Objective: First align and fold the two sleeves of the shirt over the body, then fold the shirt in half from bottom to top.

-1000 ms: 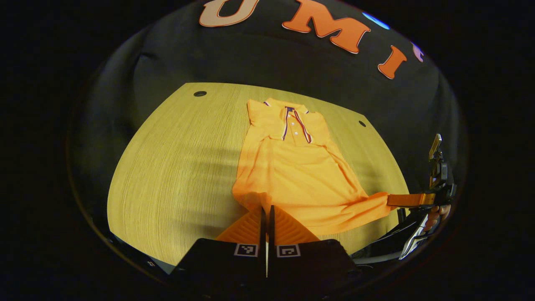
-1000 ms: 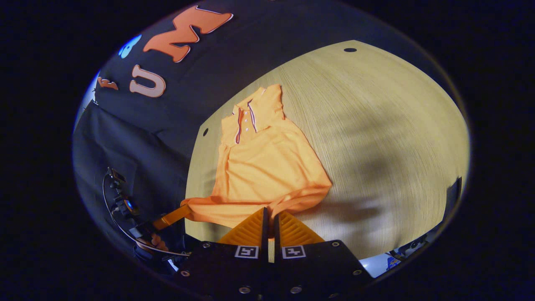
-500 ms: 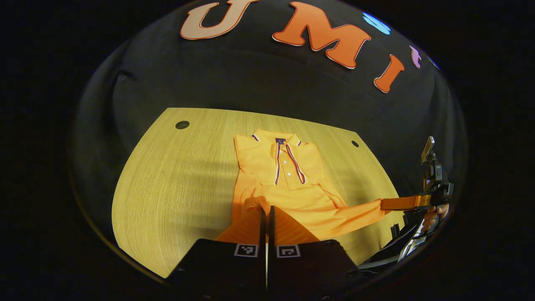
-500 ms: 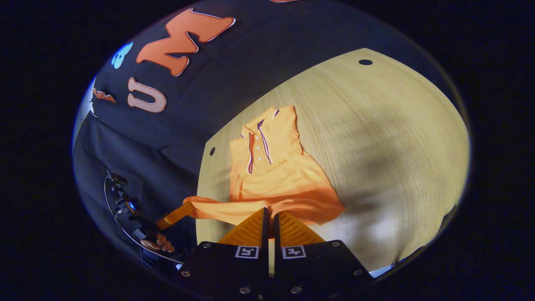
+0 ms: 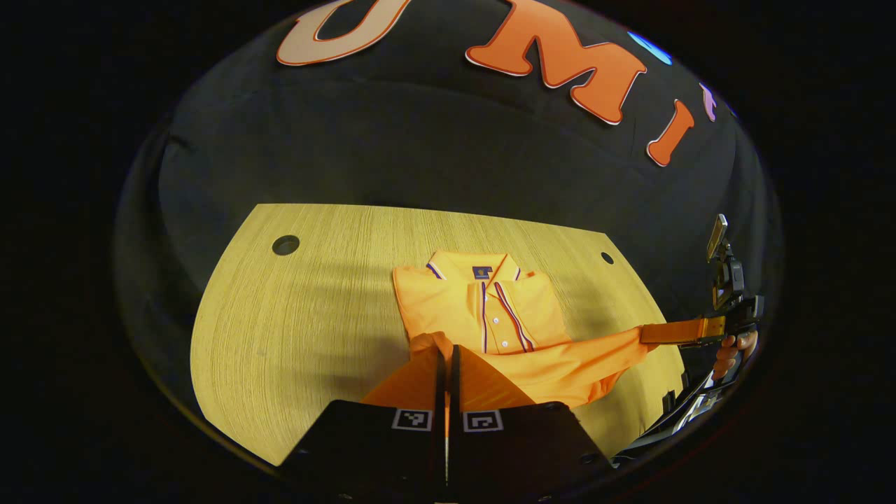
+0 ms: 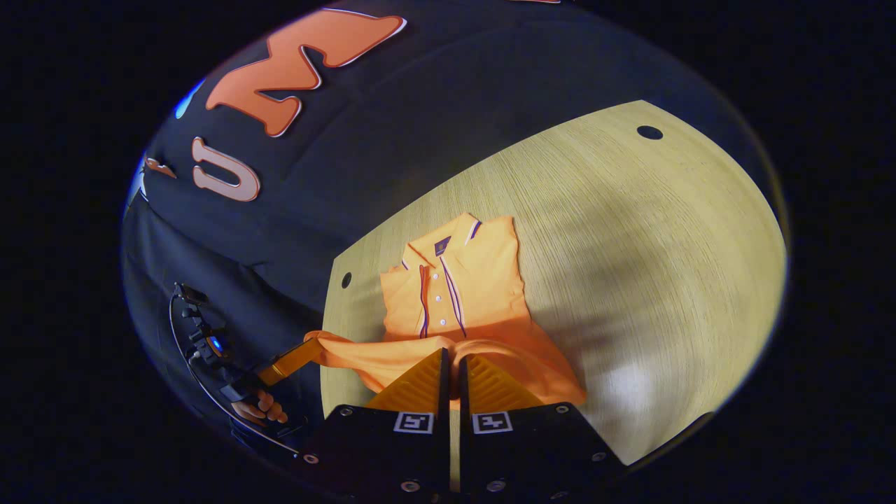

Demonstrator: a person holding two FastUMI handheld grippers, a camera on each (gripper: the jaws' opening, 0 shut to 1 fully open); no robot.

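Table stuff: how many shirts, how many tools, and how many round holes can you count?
Shirt: 1
Tools: 2, the left tool and the right tool, each pinching the shirt's bottom edge
Round holes in the table: 2
Total: 5

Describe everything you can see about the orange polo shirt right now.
The orange polo shirt looks like soft knit fabric, with a striped collar and placket with small buttons. It lies face up on the wooden table, collar toward the far wall. Its hem is lifted and carried toward the collar, pinched at one corner by the left gripper and at the other by the right gripper.
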